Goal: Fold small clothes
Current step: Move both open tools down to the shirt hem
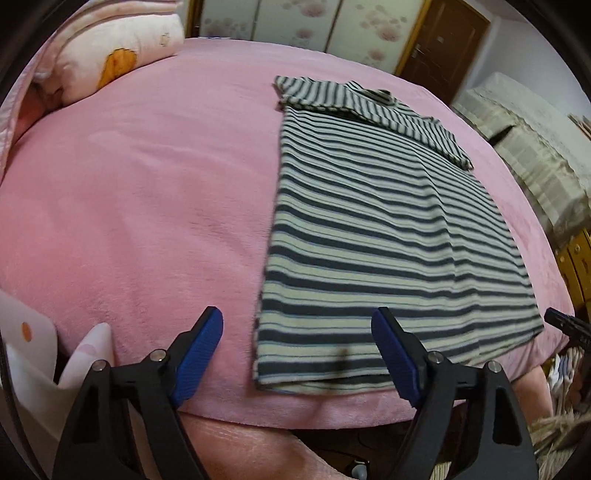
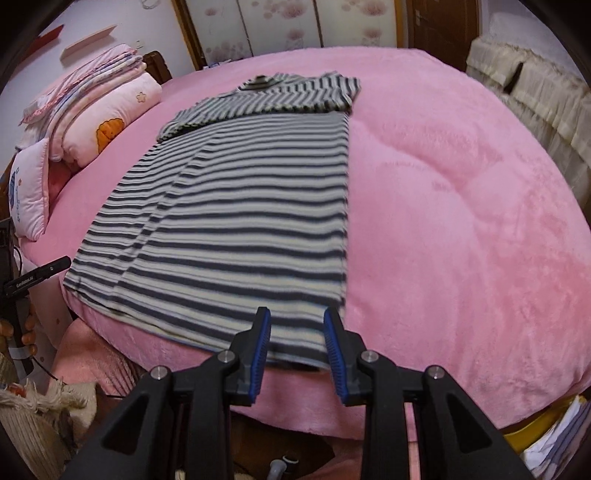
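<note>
A navy-and-cream striped shirt [image 1: 373, 221] lies flat on the pink bed cover [image 1: 147, 192], hem toward me, collar at the far end. One side and a sleeve are folded inward. My left gripper [image 1: 299, 325] is open wide and empty, just above the hem's left part near the bed's front edge. In the right wrist view the shirt [image 2: 236, 206] lies left of centre on the bed cover [image 2: 461, 221]. My right gripper [image 2: 297, 317] is partly open and empty at the hem's right corner.
Pink pillows and folded quilts [image 2: 92, 122] are stacked at the bed's left end. A cream-covered sofa [image 2: 535, 99] stands at the right. Wardrobe doors [image 2: 295, 26] line the far wall. A woven basket [image 2: 33, 424] sits on the floor.
</note>
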